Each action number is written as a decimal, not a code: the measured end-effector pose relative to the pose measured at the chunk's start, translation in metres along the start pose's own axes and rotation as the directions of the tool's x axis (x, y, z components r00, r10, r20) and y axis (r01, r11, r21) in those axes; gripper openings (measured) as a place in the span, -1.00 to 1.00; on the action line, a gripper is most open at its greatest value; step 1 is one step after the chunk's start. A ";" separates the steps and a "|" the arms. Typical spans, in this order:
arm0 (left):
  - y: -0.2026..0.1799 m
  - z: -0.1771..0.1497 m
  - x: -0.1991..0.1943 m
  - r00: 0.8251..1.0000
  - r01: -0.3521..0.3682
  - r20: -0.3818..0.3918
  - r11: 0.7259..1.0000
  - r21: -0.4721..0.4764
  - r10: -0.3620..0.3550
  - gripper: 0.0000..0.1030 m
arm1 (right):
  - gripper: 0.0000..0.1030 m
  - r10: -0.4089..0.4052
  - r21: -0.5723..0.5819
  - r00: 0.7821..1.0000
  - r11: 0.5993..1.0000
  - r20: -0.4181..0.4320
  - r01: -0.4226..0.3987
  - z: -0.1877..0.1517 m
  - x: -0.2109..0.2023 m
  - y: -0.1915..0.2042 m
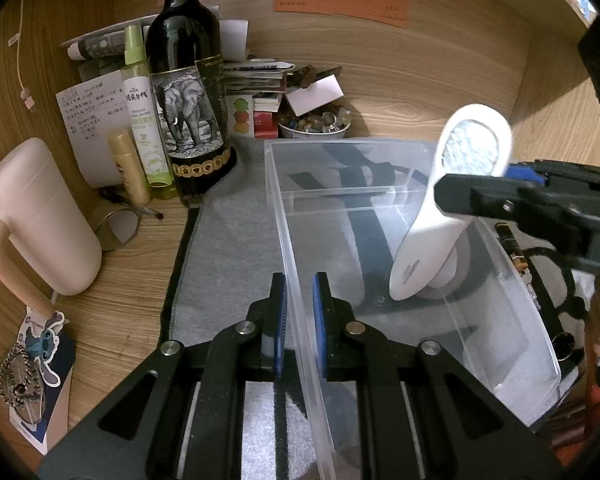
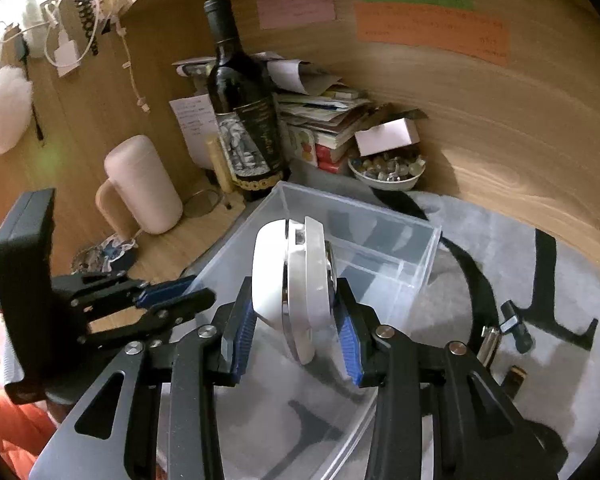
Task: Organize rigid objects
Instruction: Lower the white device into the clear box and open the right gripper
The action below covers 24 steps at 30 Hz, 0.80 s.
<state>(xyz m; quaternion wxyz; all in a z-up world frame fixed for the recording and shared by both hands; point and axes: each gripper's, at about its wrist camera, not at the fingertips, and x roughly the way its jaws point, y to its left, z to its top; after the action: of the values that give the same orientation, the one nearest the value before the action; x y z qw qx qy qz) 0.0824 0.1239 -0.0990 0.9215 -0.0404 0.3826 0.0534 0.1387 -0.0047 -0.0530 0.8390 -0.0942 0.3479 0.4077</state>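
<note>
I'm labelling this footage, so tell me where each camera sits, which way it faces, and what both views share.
Left wrist: on the left tongs, looking down their fingers, shut on the clear plastic box's wall; the right tongs enter from the right.
Right wrist: on the right tongs, looking down at the white handheld device they grip over the box; the left tongs show at left.
Shared: box, device, wine bottle, pink mug.
</note>
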 end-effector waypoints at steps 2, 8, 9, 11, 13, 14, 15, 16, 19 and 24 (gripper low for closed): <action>0.001 -0.001 0.000 1.000 0.000 0.001 1.000 0.000 0.000 -0.75 | -0.33 -0.016 0.003 1.000 1.000 -0.002 0.016 0.002 0.003 -0.002; 0.000 -0.001 0.000 1.000 0.001 0.002 1.000 -0.001 -0.001 -0.75 | -0.32 -0.040 0.020 0.999 0.999 -0.028 0.041 0.010 0.017 -0.014; 0.001 -0.001 0.000 1.000 0.002 0.002 1.000 -0.001 -0.002 -0.75 | -0.32 -0.045 0.018 0.998 0.999 -0.037 0.045 0.010 0.020 -0.015; 0.000 -0.001 0.000 1.000 0.002 0.002 1.000 -0.002 -0.002 -0.75 | -0.32 -0.047 0.016 0.997 0.999 -0.068 0.049 0.009 0.029 -0.017; 0.000 0.000 0.001 1.000 0.003 0.001 1.000 -0.003 -0.003 -0.75 | -0.32 -0.061 0.012 0.994 0.998 -0.087 0.063 0.006 0.034 -0.018; 0.000 -0.001 0.000 1.000 0.002 0.001 1.000 -0.001 -0.002 -0.75 | -0.32 -0.064 0.008 0.993 0.998 -0.097 0.065 0.004 0.037 -0.017; 0.001 -0.001 0.000 1.000 0.001 0.002 1.000 0.000 -0.001 -0.75 | -0.32 -0.061 0.007 0.992 0.998 -0.111 0.062 0.003 0.039 -0.018; 0.000 0.000 0.001 1.000 0.000 0.001 1.000 0.002 0.000 -0.75 | -0.32 -0.057 0.007 0.991 0.998 -0.118 0.058 0.002 0.040 -0.017; 0.002 -0.001 0.000 1.000 0.009 0.000 1.000 -0.001 -0.009 -0.74 | -0.32 -0.067 -0.009 0.992 0.998 -0.110 0.067 0.002 0.038 -0.016; 0.002 -0.001 -0.001 1.000 0.005 -0.003 1.000 -0.005 -0.005 -0.74 | -0.17 -0.095 -0.035 0.992 0.995 -0.083 0.092 0.002 0.030 -0.012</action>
<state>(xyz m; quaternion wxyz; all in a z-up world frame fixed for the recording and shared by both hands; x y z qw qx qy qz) 0.0805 0.1254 -0.0991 0.9210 -0.0435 0.3836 0.0519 0.1620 0.0071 -0.0728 0.8401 -0.1405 0.3721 0.3689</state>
